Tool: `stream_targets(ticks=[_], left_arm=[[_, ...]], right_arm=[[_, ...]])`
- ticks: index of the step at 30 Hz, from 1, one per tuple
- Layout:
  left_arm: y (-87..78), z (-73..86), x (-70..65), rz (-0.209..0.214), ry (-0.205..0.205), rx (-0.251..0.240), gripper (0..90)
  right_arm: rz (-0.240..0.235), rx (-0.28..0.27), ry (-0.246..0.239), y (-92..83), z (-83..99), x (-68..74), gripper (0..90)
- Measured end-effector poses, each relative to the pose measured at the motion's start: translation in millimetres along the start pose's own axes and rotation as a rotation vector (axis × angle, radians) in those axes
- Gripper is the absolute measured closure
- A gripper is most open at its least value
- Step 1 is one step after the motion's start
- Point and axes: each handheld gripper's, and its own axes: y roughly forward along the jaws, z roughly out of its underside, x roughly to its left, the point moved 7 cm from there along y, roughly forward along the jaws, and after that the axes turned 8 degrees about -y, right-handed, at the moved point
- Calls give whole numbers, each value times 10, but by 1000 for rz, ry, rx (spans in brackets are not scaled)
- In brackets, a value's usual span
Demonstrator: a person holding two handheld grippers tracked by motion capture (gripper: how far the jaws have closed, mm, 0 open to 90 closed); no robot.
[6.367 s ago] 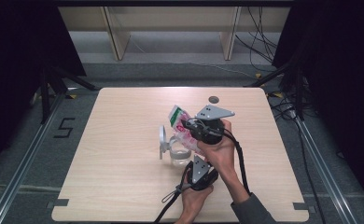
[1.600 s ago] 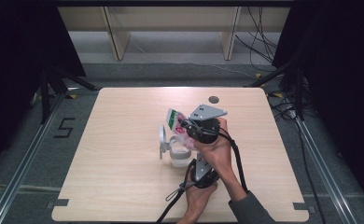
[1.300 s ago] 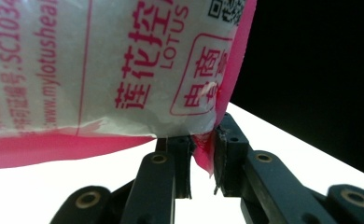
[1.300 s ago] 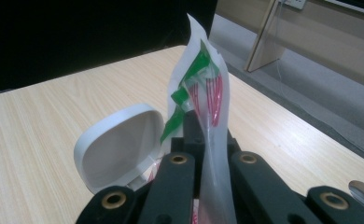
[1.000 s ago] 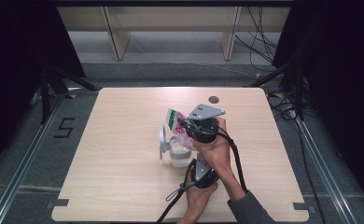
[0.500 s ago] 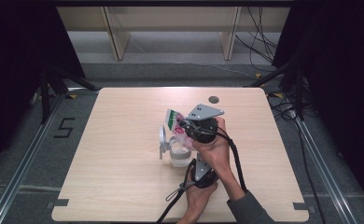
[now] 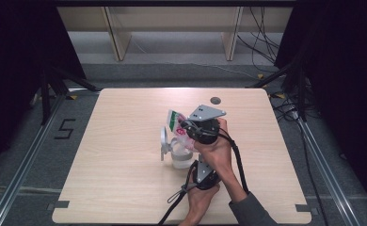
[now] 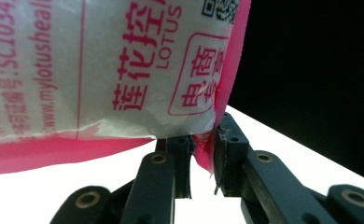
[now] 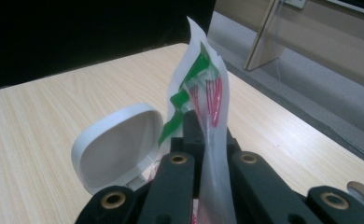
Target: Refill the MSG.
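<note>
While both hands met near the middle of the bench (image 7: pixel 115 141), the right claw (image 7: pixel 187 126) and the left claw (image 7: pixel 195 162) had hold of the same packet (image 7: pixel 174 123). In the high view, the packet stood tilted above a clear tub (image 7: pixel 180 155), whose white lid (image 7: pixel 163 141) stood up on its left side. The right claw sat above and beyond the tub, its grey plate (image 7: pixel 206 112) on top, and the left claw lay closer to the near edge of the bench, just beside the tub.

In the right gripper view, the right claw (image 9: pixel 207 135) was fully closed, its jaws pinching the thin clear edge of the packet (image 9: pixel 203 84), which rose upright between them with green and red print on it. The lid (image 9: pixel 119 147) stood just to the left of the jaws in that view.

In the left gripper view, the left claw (image 8: pixel 202 149) was narrowed onto the lower pink corner of the packet (image 8: pixel 101 70); the pink edge ran down between the two jaws, with the white printed face spreading up and to the left. A small round hole (image 7: pixel 215 100) showed in the bench beyond the hands.
</note>
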Motion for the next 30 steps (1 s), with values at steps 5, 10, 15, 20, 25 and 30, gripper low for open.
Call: stream_targets(ticks=[5, 10, 15, 20, 25, 30], left_arm=[[1, 0, 0, 1, 0, 0, 779], [1, 0, -2, 1, -2, 0, 778], [1, -1, 0, 0, -2, 0, 778], [3, -4, -1, -1, -1, -1, 778], [3, -5, -4, 0, -3, 0, 778], [9, -10, -3, 2, -2, -1, 778]], right_arm=[[-17, 9, 16, -5, 7, 14, 897], [-3, 1, 6, -8, 1, -1, 897], [-9, 1, 13, -5, 1, 13, 897], [-14, 5, 10, -9, 1, 17, 897], [-8, -1, 14, -7, 0, 8, 897], [7, -10, 26, -11, -8, -3, 897]])
